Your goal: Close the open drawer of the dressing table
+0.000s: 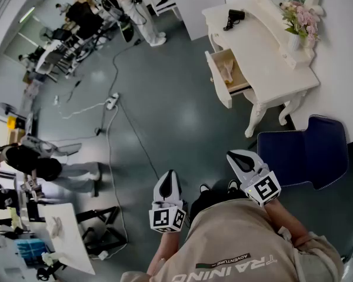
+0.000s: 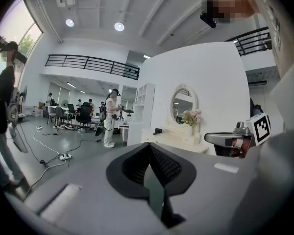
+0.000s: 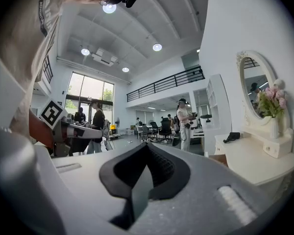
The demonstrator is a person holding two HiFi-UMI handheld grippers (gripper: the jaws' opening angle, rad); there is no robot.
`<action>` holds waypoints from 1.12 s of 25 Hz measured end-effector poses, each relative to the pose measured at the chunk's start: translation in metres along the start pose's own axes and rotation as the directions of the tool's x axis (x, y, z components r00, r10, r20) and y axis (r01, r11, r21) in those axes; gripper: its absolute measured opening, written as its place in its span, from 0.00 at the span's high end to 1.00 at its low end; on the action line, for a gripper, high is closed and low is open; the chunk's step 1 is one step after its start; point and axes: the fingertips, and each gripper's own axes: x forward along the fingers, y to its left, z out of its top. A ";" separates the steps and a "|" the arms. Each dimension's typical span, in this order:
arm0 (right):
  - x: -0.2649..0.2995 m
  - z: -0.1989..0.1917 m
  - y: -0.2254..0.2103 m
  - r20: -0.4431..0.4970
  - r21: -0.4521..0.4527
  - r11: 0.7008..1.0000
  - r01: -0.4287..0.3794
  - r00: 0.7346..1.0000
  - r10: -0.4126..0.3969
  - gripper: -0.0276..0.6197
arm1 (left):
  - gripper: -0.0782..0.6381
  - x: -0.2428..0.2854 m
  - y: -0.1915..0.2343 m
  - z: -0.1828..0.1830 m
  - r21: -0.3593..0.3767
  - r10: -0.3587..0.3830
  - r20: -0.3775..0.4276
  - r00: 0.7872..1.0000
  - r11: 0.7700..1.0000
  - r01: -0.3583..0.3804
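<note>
1. Two tongs hover low over the grey floor (image 1: 176, 116), close to the person. The left tongs (image 1: 167, 176) and the right tongs (image 1: 237, 155) each have their jaws pressed together with nothing between them.
2. The white counter (image 1: 270, 60) stands at the far right against a white wall, well apart from both tongs.
3. Its drawer (image 1: 226, 74) is pulled out to the left. The inside is wooden and holds something pale that cannot be made out.
4. On the counter top a black hair dryer (image 1: 234, 17) lies at the far end, and a vase of pink flowers (image 1: 300, 19) stands by the oval mirror (image 3: 254, 84).
5. A dark blue chair (image 1: 309, 151) sits on the near side of the counter, just beside it.
6. A white power strip (image 1: 112, 103) and cables trail across the floor. Desks, office chairs and several people fill the far left.
</note>
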 end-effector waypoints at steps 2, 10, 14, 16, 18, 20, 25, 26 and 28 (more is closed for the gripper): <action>0.000 0.001 0.000 0.003 -0.002 1.000 -0.003 1.000 0.003 0.95 | 0.87 0.002 0.001 -0.001 -0.003 -0.008 0.012 1.000 1.000 0.008; -0.002 -0.005 -0.012 -0.006 0.020 0.998 0.052 0.999 -0.052 0.95 | 0.87 0.013 0.002 0.003 0.005 -0.022 0.016 1.000 1.000 0.022; 0.000 -0.020 -0.014 -0.033 0.077 0.996 0.049 0.998 -0.046 0.95 | 0.87 0.014 0.004 0.005 0.004 -0.018 0.010 1.000 1.000 0.018; 0.002 -0.028 -0.012 -0.055 0.089 0.995 0.037 0.998 -0.032 0.95 | 0.87 0.016 0.004 0.004 0.000 -0.018 0.002 1.000 1.000 0.018; 0.006 -0.034 -0.012 -0.072 0.091 0.996 0.025 0.997 -0.018 0.95 | 0.87 0.020 0.005 0.003 -0.004 -0.020 -0.005 1.000 1.000 0.020; 0.012 -0.038 -0.014 -0.087 0.087 0.996 0.014 0.996 -0.007 0.95 | 0.87 0.025 0.008 0.001 -0.013 -0.020 -0.012 1.000 1.000 0.020; 0.040 -0.045 -0.024 -0.116 0.091 0.996 0.003 0.993 0.007 0.95 | 0.87 0.049 0.024 -0.004 -0.034 -0.020 -0.028 0.999 0.999 0.019; 0.046 -0.046 -0.027 -0.121 0.090 0.996 0.002 0.993 0.009 0.95 | 0.87 0.056 0.028 -0.003 -0.039 -0.021 -0.028 0.999 0.999 0.020; 0.060 -0.044 -0.033 -0.131 0.083 0.997 0.002 0.991 0.009 0.95 | 0.87 0.070 0.037 -0.005 -0.054 -0.024 -0.026 0.999 0.998 0.022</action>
